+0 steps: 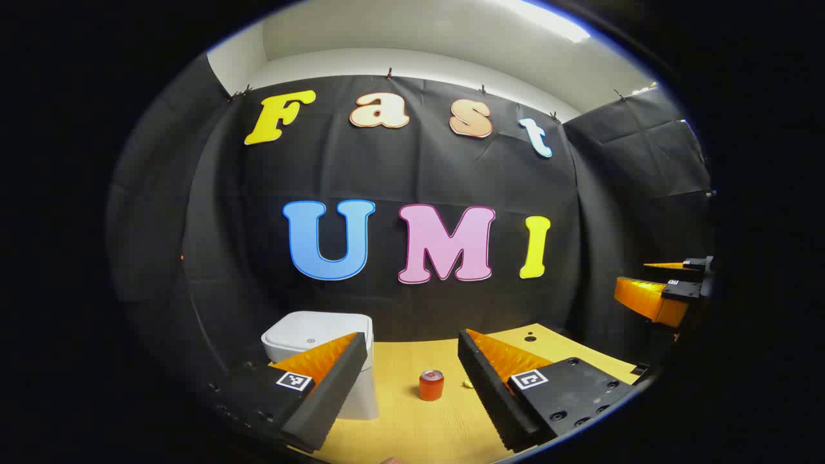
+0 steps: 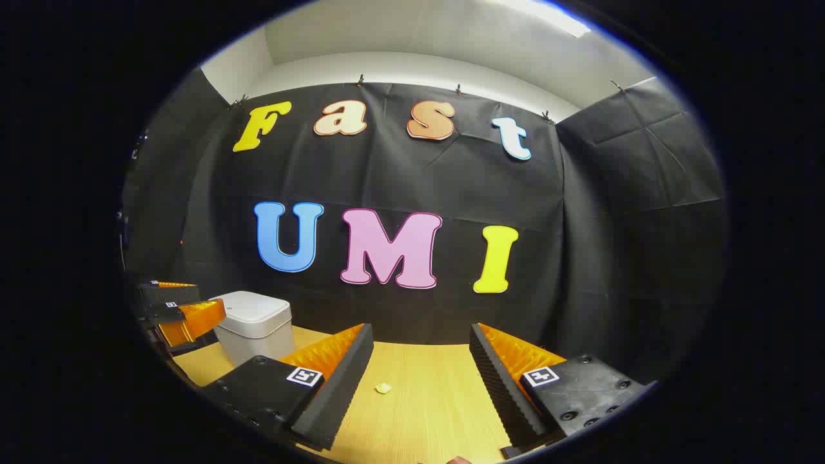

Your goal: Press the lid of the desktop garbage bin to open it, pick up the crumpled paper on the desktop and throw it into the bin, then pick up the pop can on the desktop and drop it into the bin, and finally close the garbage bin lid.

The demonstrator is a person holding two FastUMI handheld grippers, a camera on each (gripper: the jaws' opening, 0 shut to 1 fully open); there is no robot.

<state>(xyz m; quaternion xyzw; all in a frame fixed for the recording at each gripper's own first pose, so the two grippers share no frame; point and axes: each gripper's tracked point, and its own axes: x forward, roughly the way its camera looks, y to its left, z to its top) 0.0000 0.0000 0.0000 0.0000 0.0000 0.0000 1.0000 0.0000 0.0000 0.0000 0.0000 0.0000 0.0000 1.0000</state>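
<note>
The bin (image 1: 322, 351) sits on the worktop (image 1: 412, 425) with its lid (image 1: 309, 332) down flat, so opening it looks like the first job, and it is not done yet. The left hand-held gripper (image 1: 409, 386) is up above the worktop with its fingers spread wide and nothing between them. Its left finger (image 1: 325, 386) crosses in front of the bin in the left gripper view, but I cannot tell if it is touching it. The right hand-held gripper (image 2: 419, 380) is spread wide too, and holds nothing. To press the lid well, I think one finger tip should come down on top of the lid, near the small dot on it, and push straight down, not sideways, so the bin does not slide or tip. The push should be soft, then let go, so the lid can pop up. The can (image 1: 431, 385) stands up straight on the worktop, to the right of the bin and well apart from it. The paper (image 2: 383, 388) is a tiny pale ball on the worktop, farther right from the bin than the can. With the lid shut, I cannot see what is inside the bin. Neither the paper nor the can is in the bin; both wait on the worktop.
</note>
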